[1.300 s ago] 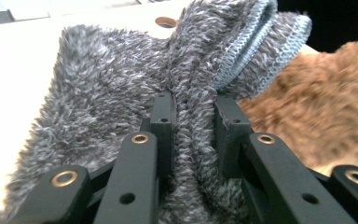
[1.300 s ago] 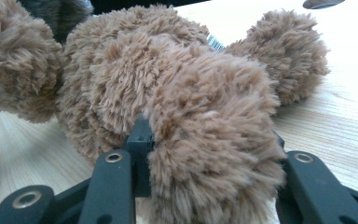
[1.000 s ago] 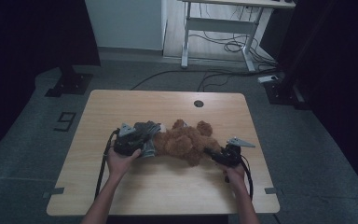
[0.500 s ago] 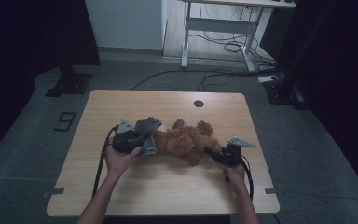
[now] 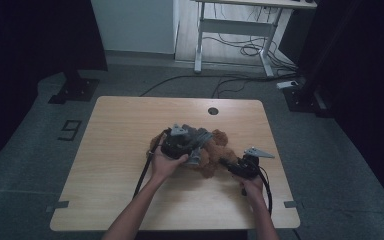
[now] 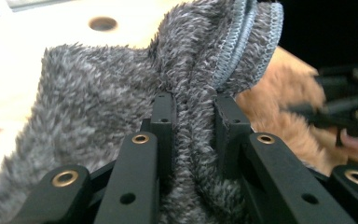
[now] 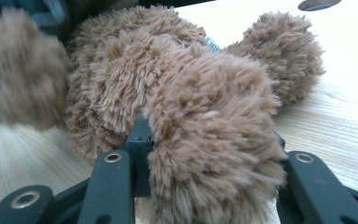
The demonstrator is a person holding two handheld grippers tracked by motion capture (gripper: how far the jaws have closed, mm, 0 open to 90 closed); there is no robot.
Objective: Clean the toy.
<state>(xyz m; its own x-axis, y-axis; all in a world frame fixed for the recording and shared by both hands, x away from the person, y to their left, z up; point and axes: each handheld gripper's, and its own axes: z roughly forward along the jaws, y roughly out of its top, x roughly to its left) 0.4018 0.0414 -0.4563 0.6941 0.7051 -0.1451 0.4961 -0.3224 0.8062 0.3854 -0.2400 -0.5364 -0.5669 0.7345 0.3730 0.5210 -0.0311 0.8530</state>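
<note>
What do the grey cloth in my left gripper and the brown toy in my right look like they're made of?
Grey cloth: looks like soft fleece, a short fuzzy pile with a stitched blue-grey hem. Brown toy: plush, with longer shaggy tufts, probably synthetic; its filling is hidden.

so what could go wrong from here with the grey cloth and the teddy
The left gripper pinches only a bunched fold of the grey fleece cloth; the fold might slip out if pulled hard. The right gripper clamps just one plush limb of the brown teddy bear, so tugging the cloth could twist the bear or strain that limb. The cable might snag the cloth.
</note>
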